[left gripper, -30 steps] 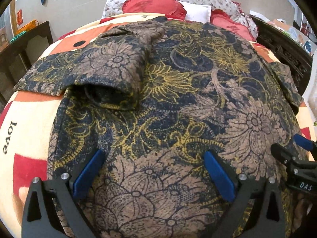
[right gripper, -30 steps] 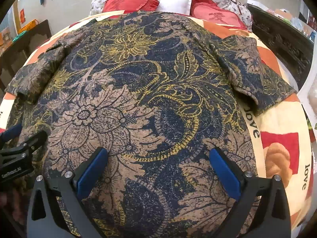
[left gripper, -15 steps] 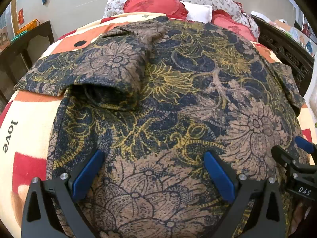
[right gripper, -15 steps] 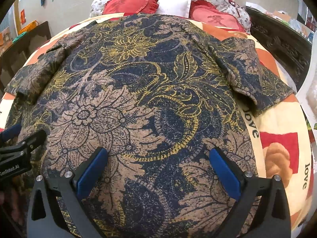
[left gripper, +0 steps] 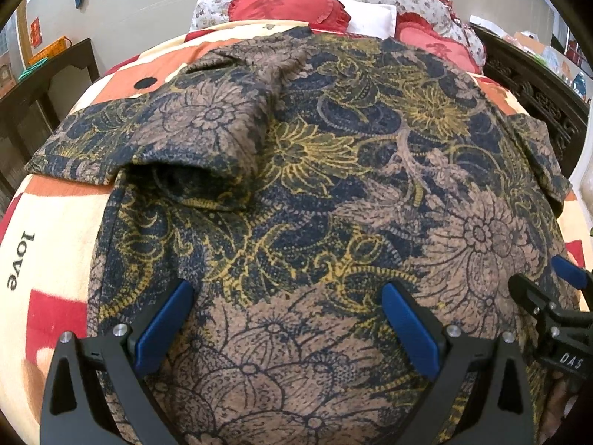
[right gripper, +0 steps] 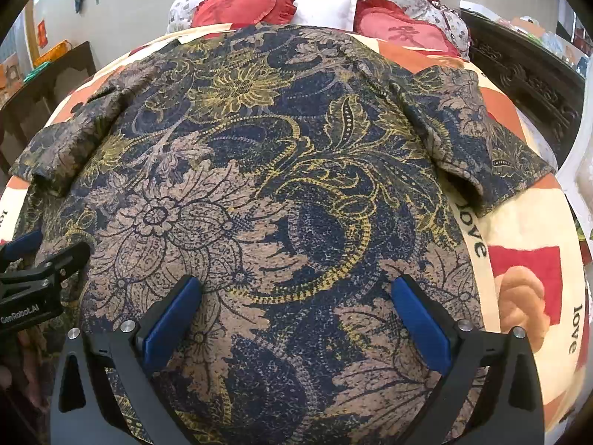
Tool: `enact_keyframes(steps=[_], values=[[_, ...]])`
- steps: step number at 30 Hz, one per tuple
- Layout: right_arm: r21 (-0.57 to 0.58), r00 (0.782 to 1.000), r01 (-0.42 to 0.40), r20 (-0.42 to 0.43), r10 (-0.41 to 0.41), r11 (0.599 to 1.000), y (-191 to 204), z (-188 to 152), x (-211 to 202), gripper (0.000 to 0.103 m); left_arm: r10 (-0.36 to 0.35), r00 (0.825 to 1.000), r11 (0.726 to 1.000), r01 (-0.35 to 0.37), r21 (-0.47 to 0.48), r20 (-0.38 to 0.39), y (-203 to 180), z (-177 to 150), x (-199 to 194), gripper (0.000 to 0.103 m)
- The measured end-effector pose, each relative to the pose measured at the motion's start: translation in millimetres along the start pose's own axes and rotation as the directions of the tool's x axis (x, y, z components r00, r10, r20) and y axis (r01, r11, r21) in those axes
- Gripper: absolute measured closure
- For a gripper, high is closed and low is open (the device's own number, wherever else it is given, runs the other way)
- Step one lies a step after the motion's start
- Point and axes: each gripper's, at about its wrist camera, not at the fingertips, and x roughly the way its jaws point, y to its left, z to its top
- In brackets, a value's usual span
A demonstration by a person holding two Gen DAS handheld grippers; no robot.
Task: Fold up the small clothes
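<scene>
Fleece blanket in cream, orange and red blocks printed with "love" [left gripper: 48,230] covers the bed and is the work surface. Spread flat on it, hem nearest both cameras, collar toward the pillows: short-sleeved shirt in navy, tan and mustard floral print [left gripper: 333,193]. No fold made yet, by the look of it.

Shirt's left-side sleeve [left gripper: 178,148] lies doubled back onto the body, a loose pocket at its cuff. Right-side sleeve [right gripper: 481,148] lies out flat over the blanket.

Left gripper with black arms and blue pads [left gripper: 285,319] is over the hem, jaws wide apart, nothing between them. Right gripper of the same build [right gripper: 296,311] is likewise over the hem, jaws spread, empty. They sit side by side, near each other.

Risks, judged:
- Both grippers are over the hem's middle, not its corners. Pinching here would lift a ridge and drag the sides inward.
- Blanket nap is soft. A low pinch could catch blanket with the shirt.
- Only the top layer might be pinched, so front and back would separate.
- Doubled sleeve, if not flattened first, would be trapped as a lump in any side fold.
</scene>
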Motion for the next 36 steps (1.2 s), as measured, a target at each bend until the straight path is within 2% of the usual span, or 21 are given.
enact_keyframes(steps=[3,5,7,9,12,17,20,24,31,36], values=[[0.013,0.997,-0.014,-0.072,0.015,1.0,-6.2,6.3,-2.8,0.0,-0.016,0.999,1.0,0.016,-0.004,-0.033,2.5,-1.6,-11.9,0.003],[0.069,0.989,0.009,-0.145,0.001,0.998,-16.4,4.8,-14.7,0.009,-0.023,0.998,1.0,0.024,0.009,-0.059,4.6,-9.8,-29.7,0.003],[0.135,0.986,0.019,-0.166,0.003,0.991,-25.4,-2.1,-32.2,0.012,0.005,0.998,0.999,-0.003,0.035,-0.064,5.9,-22.5,-49.2,0.003],[0.179,0.989,-0.032,-0.137,0.057,0.983,-32.5,-14.7,-59.9,0.012,0.031,0.997,0.998,-0.027,0.062,-0.071,7.4,-37.1,-67.1,0.003],[0.196,0.991,-0.053,-0.112,0.076,0.979,-35.2,-34.6,-93.4,0.012,0.061,0.994,0.995,-0.053,0.09,-0.094,5.6,-50.9,-81.8,0.003],[0.177,0.999,0.006,-0.05,0.003,0.984,-26.8,-48.7,-130.6,0.012,0.066,0.997,0.993,-0.061,0.104,-0.044,-9.5,-48.3,-112.0,0.003],[0.14,0.997,0.029,0.068,-0.039,0.99,-18.8,-41.8,-163.8,0.012,0.055,0.998,0.993,-0.058,0.1,0.034,-22.1,-38.4,-140.1,0.003],[0.094,0.98,0.047,0.191,-0.064,0.995,-9.9,-34.6,-196.4,0.012,0.016,0.997,0.995,-0.024,0.1,0.077,-32.7,-30.5,-162.4,0.003],[0.064,0.965,0.089,0.241,-0.102,0.994,-4.5,-34.5,-211.5,0.012,0.03,0.995,0.994,-0.039,0.099,0.096,-40.6,-23.9,-168.0,0.003],[0.065,0.957,0.067,0.279,-0.082,0.996,-6.7,-34.8,-215.3,0.012,0.04,0.994,0.993,-0.051,0.11,0.102,-41.7,-24.8,-166.0,0.003]])
